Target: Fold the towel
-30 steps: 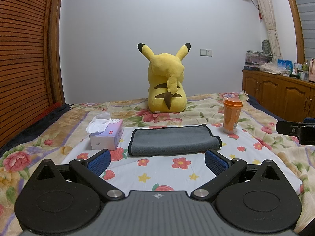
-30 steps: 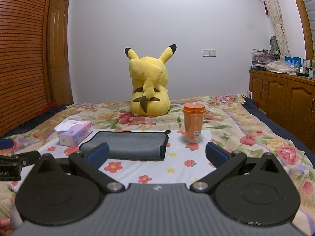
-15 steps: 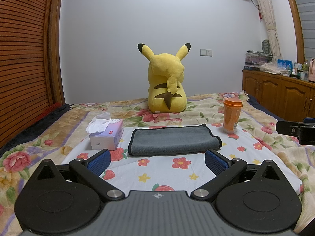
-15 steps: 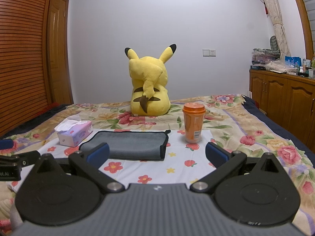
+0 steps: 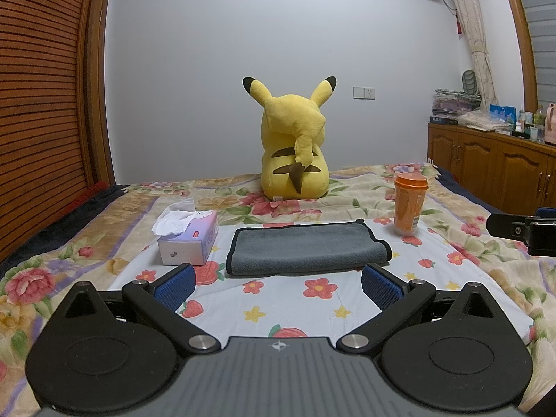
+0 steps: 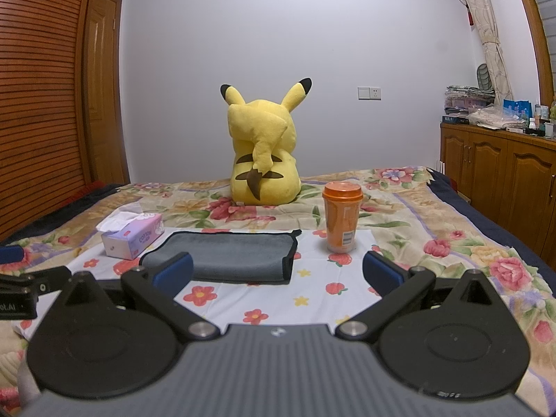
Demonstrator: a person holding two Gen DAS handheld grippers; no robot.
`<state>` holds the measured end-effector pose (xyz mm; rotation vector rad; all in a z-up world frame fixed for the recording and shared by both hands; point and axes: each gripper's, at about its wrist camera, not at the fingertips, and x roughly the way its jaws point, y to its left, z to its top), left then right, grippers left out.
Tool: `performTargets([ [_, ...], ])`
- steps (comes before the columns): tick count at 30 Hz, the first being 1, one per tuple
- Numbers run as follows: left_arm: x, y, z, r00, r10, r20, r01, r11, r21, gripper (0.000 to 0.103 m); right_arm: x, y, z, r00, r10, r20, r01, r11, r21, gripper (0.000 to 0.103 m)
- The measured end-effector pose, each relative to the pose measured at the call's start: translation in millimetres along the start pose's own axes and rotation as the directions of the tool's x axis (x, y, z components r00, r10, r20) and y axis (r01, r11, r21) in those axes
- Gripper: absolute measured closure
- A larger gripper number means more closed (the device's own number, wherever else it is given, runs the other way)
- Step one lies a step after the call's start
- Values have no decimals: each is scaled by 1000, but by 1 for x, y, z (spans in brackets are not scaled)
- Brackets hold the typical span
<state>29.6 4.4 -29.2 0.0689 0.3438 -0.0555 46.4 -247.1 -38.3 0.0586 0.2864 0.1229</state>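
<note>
The grey towel (image 5: 305, 248) lies flat on the bed, already folded into a long rectangle with a dark trim along its edges, resting on a white sheet printed with flowers and strawberries (image 5: 312, 302). Nothing is touching it. From the right wrist view the same towel (image 6: 226, 255) sits left of centre, its short doubled-over end facing the orange cup.

Both tools hang back on the near side of it. The left gripper (image 5: 278, 286) has its jaws spread wide, its 2 blue pads apart and gripping nothing, with the towel just beyond them. The right gripper (image 6: 278, 272) is likewise wide open and empty; its left pad overlaps the towel's near corner in the view, but I cannot tell whether it touches.

Just to the left of the towel stands a lilac tissue box (image 5: 189, 238) with a white tissue sticking up from it. To the right, near the towel's far corner, an orange lidded cup (image 5: 409, 205) stands upright. Farther back on the floral bedspread (image 5: 104, 215) a yellow Pikachu plush (image 5: 295, 146) sits with its back to us, against the pale wall. A wooden cabinet (image 5: 493, 166) runs along the right side, cluttered on top.
</note>
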Motion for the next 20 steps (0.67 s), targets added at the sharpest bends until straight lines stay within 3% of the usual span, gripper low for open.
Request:
performTargets([
  [20,0,0,0,1000,4,0,-4,1000,3,0,0,-1,0,1000,0,1,0,1000,1,0],
])
